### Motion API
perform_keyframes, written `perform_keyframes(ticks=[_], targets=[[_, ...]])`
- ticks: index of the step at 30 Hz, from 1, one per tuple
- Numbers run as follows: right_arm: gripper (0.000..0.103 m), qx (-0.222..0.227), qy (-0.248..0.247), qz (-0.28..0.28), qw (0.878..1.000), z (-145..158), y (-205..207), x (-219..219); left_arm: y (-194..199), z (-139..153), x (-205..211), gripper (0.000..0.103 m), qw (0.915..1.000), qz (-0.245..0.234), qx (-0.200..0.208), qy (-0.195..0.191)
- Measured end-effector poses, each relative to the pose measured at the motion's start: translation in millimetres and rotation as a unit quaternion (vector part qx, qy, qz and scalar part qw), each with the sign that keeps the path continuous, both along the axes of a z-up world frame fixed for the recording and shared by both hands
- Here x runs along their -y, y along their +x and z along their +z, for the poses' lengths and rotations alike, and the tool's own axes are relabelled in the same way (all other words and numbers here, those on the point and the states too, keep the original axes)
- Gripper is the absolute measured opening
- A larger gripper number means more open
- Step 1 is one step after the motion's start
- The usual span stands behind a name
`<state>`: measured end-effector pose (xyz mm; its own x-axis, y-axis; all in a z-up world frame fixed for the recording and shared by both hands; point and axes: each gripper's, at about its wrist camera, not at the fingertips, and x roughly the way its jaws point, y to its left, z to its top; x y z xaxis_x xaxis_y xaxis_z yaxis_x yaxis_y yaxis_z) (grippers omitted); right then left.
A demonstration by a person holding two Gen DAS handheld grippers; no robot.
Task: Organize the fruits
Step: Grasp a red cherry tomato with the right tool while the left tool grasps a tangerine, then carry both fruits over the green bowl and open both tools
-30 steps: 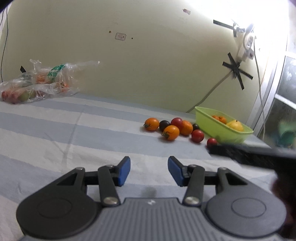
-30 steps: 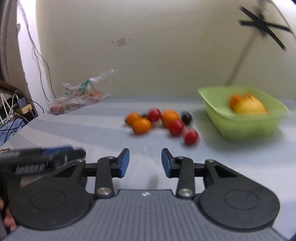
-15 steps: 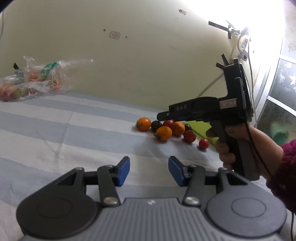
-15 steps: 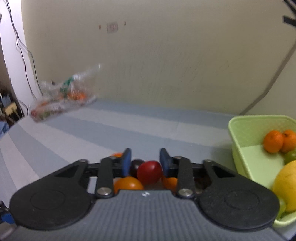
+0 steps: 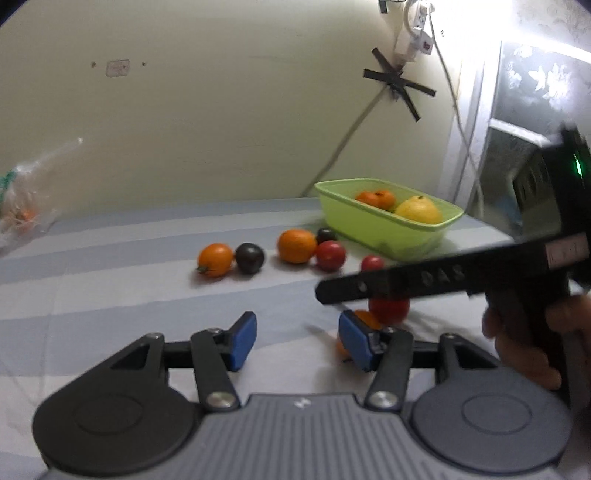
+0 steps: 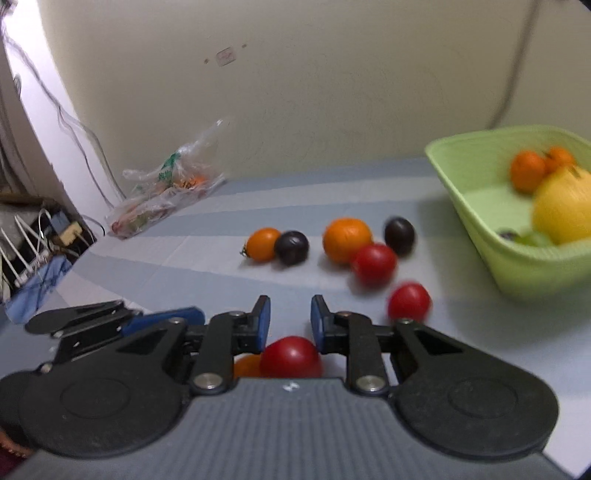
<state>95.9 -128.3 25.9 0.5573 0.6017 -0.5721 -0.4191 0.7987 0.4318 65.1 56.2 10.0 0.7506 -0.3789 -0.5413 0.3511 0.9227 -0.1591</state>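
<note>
Our right gripper (image 6: pixel 290 319) is clamped on a round red tomato (image 6: pixel 290 357). Our left gripper (image 5: pixel 297 341) has just been opening, jaws apart and empty, near the light-green plastic basket (image 5: pixel 384 225).

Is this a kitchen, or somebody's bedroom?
Probably a room at home, maybe a bedroom. A striped cloth like a bedsheet covers the surface, a power strip is taped to the wall, and a plastic bag lies by the wall.

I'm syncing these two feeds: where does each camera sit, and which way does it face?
Left wrist: on the left claw, facing the green basket and wall; the right claw's side and a hand show.
Right wrist: on the right claw, facing the plastic bag; the left claw shows beside it.
Shared: basket, loose fruit, red tomato.
</note>
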Motion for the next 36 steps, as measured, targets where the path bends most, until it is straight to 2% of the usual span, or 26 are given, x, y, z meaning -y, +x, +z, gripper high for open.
perform_keyframes(ticks=[3,6,10,16,17,18,19,20,24,27,29,30,33,36], targets=[[0.027,-0.023,0.031,-0.013,0.999,-7,-10,19,-4,-3,-11,0.051,0.9973,-0.013,-0.030,-0.066],[0.028,-0.023,0.048,-0.027,0.998,-8,-22,36,-14,-2,-19,0.053,0.9935,-0.005,-0.029,-0.109],[0.028,-0.024,0.071,-0.041,0.996,-9,-25,45,-22,10,-6,0.061,0.9947,-0.018,0.003,-0.101],[0.030,0.005,0.089,-0.044,0.995,2,-46,60,-9,9,27,0.061,0.9957,-0.045,-0.015,-0.079],[0.030,0.016,0.085,-0.038,0.995,4,-53,65,-7,7,31,0.061,0.9960,-0.043,-0.020,-0.075],[0.035,0.026,0.080,-0.034,0.996,6,-61,67,-3,4,34,0.059,0.9963,-0.040,-0.025,-0.072],[0.044,0.035,0.075,-0.031,0.996,8,-68,68,0,2,37,0.058,0.9966,-0.038,-0.029,-0.067],[0.047,0.042,0.065,-0.026,0.997,9,-75,69,3,0,40,0.055,0.9970,-0.036,-0.032,-0.060],[0.048,0.071,-0.017,0.003,0.997,9,-86,52,1,-8,49,0.030,0.9980,-0.027,-0.042,-0.039],[0.045,0.083,-0.077,0.030,0.993,3,-87,30,-9,-9,44,0.030,0.9977,-0.019,-0.043,-0.048],[0.032,0.097,-0.111,0.045,0.988,-1,-90,19,-15,-7,41,0.030,0.9974,-0.017,-0.046,-0.054],[0.031,0.115,-0.127,0.047,0.984,-2,-94,15,-17,-5,41,0.030,0.9969,-0.019,-0.051,-0.057],[0.030,0.130,-0.118,0.052,0.983,-1,-92,23,-17,5,45,0.030,0.9961,-0.027,-0.048,-0.069],[0.030,0.150,-0.108,0.018,0.983,4,-84,40,-4,22,54,0.030,0.9946,-0.033,-0.039,-0.091]])
